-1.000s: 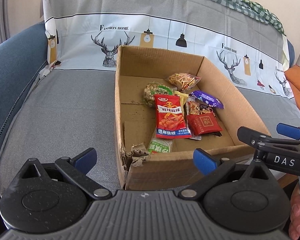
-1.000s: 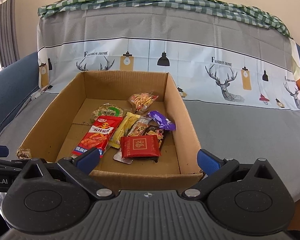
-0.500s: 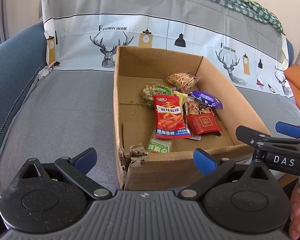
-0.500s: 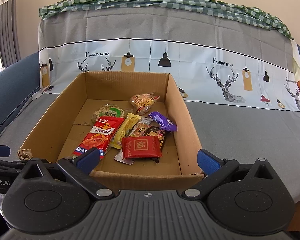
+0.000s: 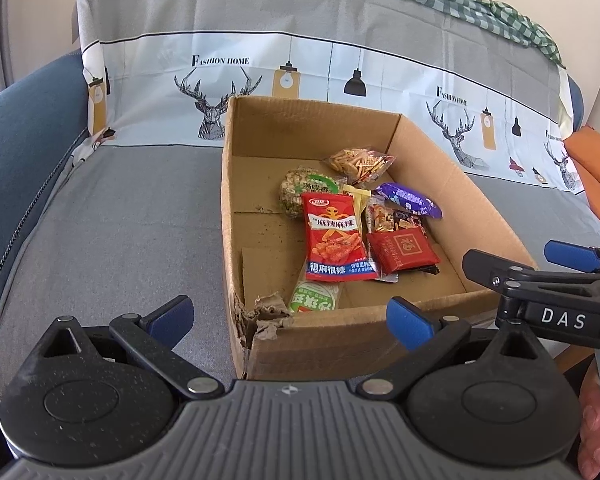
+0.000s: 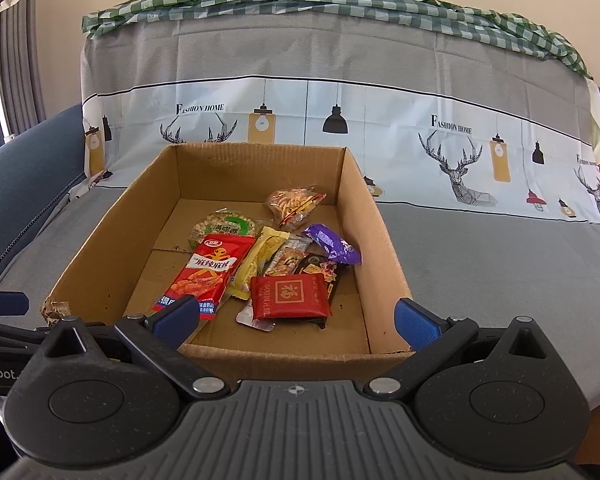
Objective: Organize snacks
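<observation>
Left gripper (image 5: 288, 316): my jaws spread wide, nothing betw. them, held just before the box's torn near corner.
Right gripper (image 6: 296, 318): jaws spread too, empty, at the box's near wall.
Cardboard box (image 6: 100, 248): open-topped, on grey sofa cover (image 5: 112, 232).
Snacks: all inside box, bunched centre-right; long red packet (image 6: 202, 276), square red packet (image 6: 290, 296) beside it, purple packet (image 6: 332, 246) behind, green round pack (image 6: 224, 226) at back.
</observation>
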The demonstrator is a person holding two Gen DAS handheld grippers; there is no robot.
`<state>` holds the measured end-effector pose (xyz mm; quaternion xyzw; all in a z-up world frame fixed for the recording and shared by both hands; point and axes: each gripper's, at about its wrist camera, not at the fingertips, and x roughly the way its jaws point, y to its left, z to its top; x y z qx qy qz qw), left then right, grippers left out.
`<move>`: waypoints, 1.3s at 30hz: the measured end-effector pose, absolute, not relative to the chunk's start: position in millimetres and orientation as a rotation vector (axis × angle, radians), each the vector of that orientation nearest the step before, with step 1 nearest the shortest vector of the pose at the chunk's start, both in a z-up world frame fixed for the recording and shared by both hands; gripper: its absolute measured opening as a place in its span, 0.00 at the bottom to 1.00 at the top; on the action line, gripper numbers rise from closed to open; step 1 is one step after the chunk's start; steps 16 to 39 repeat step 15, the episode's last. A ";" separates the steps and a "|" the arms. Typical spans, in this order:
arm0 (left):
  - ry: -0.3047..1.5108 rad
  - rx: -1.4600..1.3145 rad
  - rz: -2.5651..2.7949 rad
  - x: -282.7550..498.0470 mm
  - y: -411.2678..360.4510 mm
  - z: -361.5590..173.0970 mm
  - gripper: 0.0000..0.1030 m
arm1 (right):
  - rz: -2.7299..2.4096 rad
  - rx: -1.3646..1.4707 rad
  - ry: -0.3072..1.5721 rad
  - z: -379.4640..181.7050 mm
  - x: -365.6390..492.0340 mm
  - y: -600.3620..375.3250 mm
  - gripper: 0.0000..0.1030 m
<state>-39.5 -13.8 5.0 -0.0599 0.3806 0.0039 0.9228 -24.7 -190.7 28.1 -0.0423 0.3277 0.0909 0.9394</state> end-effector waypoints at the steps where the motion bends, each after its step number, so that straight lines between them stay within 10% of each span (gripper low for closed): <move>1: 0.777 -0.120 0.006 -39.2 -13.9 5.7 0.99 | 0.186 -0.085 0.669 28.0 -24.3 -191.6 0.99; 39: 0.664 -0.069 -0.071 -40.8 -15.7 17.6 1.00 | 0.216 -0.086 0.677 29.4 -18.4 -190.7 0.99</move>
